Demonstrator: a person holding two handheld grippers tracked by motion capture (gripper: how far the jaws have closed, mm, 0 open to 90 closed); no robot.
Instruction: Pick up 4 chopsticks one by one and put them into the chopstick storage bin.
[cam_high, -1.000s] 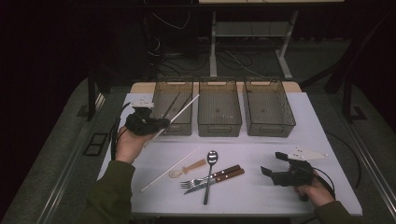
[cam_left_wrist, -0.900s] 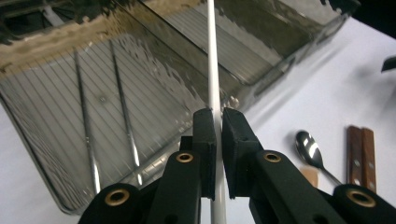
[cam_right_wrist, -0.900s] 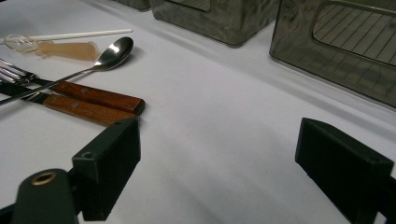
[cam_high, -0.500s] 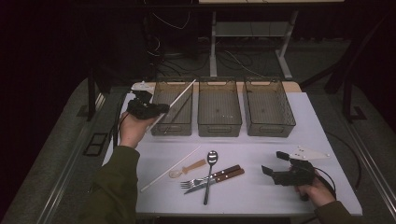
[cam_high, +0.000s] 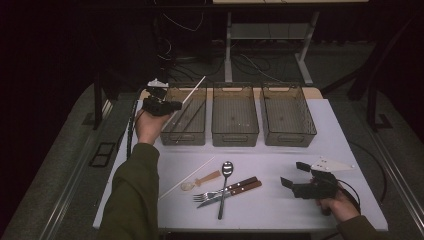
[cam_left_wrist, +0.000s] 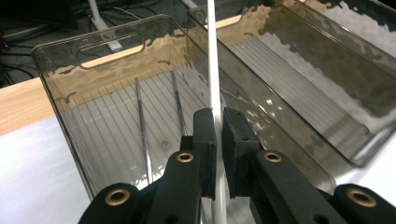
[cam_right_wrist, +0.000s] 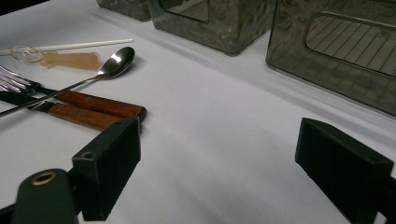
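A person's left gripper (cam_high: 176, 105), jaws clamped on a white chopstick (cam_left_wrist: 214, 70), hung over the left bin (cam_high: 184, 134), where two dark sticks (cam_left_wrist: 159, 116) already lay. The right gripper (cam_high: 295, 176) rested wide open on the table (cam_high: 280, 210). Left to sort, by the look of it: another white stick (cam_high: 186, 177), spoons, fork and knife (cam_high: 231, 189).

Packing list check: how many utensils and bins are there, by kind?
Bins: 3
White sticks: 2
Dark sticks in the left bin: 2
Metal spoon: 1
Fork: 1
Knife: 1
Small plastic spoon: 1
Total: 11
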